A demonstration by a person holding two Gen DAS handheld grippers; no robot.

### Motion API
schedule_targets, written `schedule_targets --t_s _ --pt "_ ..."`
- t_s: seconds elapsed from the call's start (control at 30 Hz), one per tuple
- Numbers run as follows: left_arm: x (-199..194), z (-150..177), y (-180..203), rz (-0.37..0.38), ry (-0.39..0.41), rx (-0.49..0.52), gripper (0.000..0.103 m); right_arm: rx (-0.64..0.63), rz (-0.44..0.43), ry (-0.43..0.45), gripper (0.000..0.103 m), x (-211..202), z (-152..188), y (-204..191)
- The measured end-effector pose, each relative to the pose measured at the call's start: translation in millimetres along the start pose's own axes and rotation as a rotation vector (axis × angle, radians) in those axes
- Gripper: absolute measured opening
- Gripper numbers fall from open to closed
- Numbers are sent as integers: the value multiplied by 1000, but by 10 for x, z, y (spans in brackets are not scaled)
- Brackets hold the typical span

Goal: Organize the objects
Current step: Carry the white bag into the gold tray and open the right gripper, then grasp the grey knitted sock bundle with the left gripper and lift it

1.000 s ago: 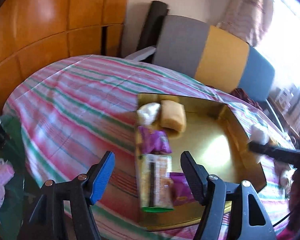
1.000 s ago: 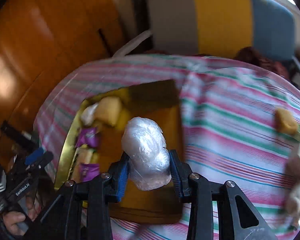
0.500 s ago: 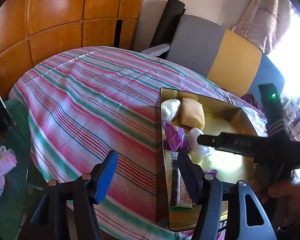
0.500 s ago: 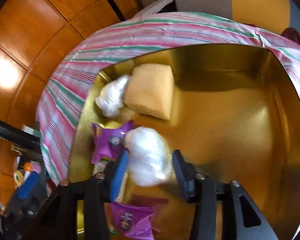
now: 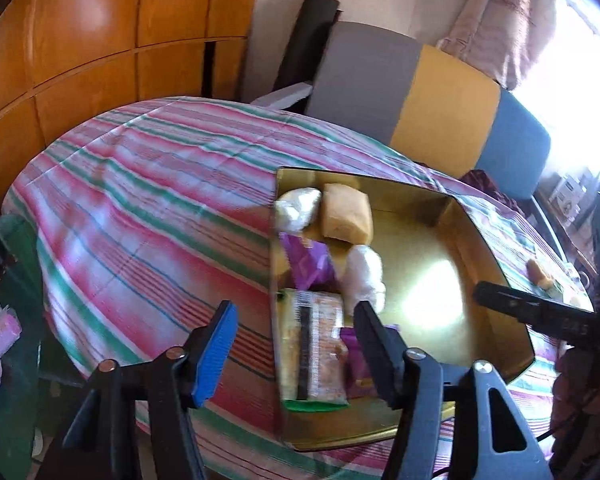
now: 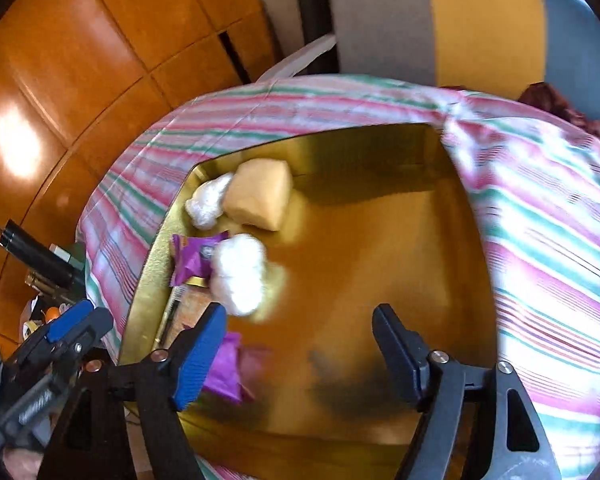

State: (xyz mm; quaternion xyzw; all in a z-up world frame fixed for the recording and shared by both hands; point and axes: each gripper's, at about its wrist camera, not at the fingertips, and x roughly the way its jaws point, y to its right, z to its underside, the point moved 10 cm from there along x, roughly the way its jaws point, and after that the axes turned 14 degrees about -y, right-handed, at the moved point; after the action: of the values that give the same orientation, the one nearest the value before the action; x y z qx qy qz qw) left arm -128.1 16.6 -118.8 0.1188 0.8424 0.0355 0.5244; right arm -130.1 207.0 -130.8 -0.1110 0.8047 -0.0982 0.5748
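Observation:
A gold tray [image 5: 488, 248] [image 6: 380, 240] lies on the striped tablecloth. In it lie a white plastic-wrapped lump [image 5: 364, 276] [image 6: 240, 272], a second white wrapped lump [image 5: 298, 210] [image 6: 208, 204], a yellow cake [image 5: 346, 218] [image 6: 260, 194], purple packets [image 5: 308, 260] [image 6: 194, 256] and a long snack pack [image 5: 314, 352]. My right gripper [image 6: 300, 344] is open and empty above the tray, just near of the white lump. My left gripper [image 5: 294, 344] is open and empty over the tray's left rim.
The round table carries a pink, green and white striped cloth [image 5: 148, 208]. A small yellow item [image 5: 540, 274] lies on the cloth right of the tray. A grey, yellow and blue sofa [image 5: 440, 108] stands behind. Wooden panels [image 5: 80, 40] line the left wall.
My right gripper carried the white wrapped lump over the tray, opened and let it go; the lump now lies in the tray beside the purple packet. The right gripper has drawn back.

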Motion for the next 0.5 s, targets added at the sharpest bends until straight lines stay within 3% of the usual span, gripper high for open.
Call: schedule_targets --t_s 0.27,0.5 --pt "-50 -22 665 45 -1 148 54 162 52 102 81 -675 304 931" --pt "-36 55 1539 118 -36 328 54 365 164 173 86 -1337 736 2139"
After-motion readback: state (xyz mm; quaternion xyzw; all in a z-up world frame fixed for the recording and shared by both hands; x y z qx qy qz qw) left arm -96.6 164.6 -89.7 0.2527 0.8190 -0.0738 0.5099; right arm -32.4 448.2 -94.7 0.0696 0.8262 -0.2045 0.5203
